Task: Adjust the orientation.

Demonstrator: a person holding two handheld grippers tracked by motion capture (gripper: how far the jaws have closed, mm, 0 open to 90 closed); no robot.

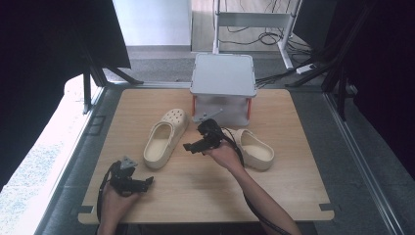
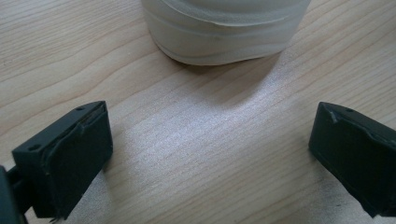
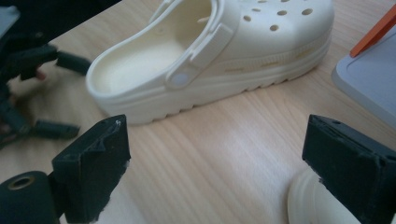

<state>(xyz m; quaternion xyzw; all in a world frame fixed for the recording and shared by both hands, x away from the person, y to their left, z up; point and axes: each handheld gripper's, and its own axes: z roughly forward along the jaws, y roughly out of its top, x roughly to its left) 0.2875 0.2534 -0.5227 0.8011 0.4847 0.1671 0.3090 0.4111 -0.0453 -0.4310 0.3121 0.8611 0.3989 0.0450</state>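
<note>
STEP: right tongs (image 1: 195,145) spread, empty, centre frame between two clogs | left tongs (image 1: 147,182) spread, lower left | NEXT: close on left clog (image 1: 165,137), likely its rim

wooden table (image 1: 293,186), grey floor (image 1: 161,66), dark curtains (image 1: 386,73)
</note>
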